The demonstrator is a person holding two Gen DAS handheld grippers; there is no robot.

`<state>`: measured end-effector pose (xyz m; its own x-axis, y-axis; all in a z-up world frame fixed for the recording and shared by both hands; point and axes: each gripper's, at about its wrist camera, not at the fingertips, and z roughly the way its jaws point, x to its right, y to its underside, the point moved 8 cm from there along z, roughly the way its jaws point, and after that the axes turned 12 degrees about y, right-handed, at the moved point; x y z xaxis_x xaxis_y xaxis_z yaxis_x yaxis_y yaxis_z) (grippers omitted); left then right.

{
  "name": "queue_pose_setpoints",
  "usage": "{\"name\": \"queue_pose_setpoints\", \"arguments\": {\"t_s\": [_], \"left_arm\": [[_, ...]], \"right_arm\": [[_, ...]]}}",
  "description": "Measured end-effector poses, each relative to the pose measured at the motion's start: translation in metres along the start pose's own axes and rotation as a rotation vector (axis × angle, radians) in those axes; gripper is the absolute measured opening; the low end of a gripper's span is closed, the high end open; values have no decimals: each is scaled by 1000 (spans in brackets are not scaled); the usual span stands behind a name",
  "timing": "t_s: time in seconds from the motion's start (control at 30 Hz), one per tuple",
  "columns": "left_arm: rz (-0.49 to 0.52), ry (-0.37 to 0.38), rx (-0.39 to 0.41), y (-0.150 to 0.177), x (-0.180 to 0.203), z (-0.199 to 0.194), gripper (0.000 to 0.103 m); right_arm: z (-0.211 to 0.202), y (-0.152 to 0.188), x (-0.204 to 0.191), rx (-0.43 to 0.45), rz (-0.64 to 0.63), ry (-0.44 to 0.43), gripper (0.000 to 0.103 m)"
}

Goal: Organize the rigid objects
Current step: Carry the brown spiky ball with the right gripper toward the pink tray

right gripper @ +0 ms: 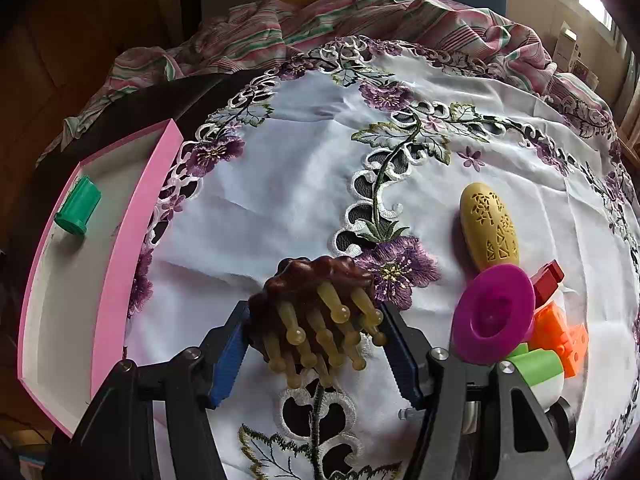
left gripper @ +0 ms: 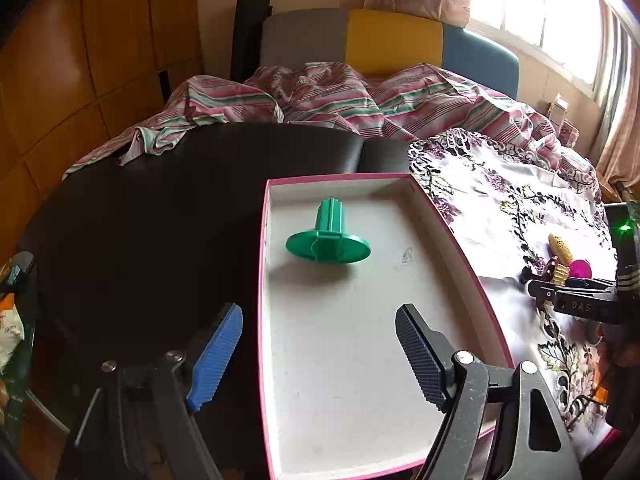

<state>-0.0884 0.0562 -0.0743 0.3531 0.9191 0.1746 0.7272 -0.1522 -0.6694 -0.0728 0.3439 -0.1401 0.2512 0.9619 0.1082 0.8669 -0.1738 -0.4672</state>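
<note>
A pink-rimmed box (left gripper: 460,236) (right gripper: 120,240) lies on the dark table, holding a green flanged plastic part (left gripper: 328,236) (right gripper: 78,210). My left gripper (left gripper: 320,336) is open and empty above the box's near half. My right gripper (right gripper: 316,344) is shut on a dark brown massager with amber pegs (right gripper: 320,312), peg side towards the camera, over the embroidered cloth. In the left wrist view the right gripper (left gripper: 576,300) shows at the far right.
On the white floral cloth (right gripper: 300,168) lie a yellow perforated oval (right gripper: 488,224), a magenta disc part (right gripper: 494,312), a red block (right gripper: 548,280), orange blocks (right gripper: 560,336) and a green-and-white cylinder (right gripper: 540,368). A striped sheet (left gripper: 340,92) lies behind.
</note>
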Motion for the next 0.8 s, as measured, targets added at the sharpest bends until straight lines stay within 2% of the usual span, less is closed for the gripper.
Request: {"name": "queue_pose_setpoints", "arguments": {"t_s": [0.1,0.8], "left_arm": [[-10,-4,-3,3,-4,-2,84],[-108,-82,-38,30,-58,-9,85]], "right_arm": [[0,0,-1,2,-5,4,64],[-11,-3,-6,11,-10,19,64]]}}
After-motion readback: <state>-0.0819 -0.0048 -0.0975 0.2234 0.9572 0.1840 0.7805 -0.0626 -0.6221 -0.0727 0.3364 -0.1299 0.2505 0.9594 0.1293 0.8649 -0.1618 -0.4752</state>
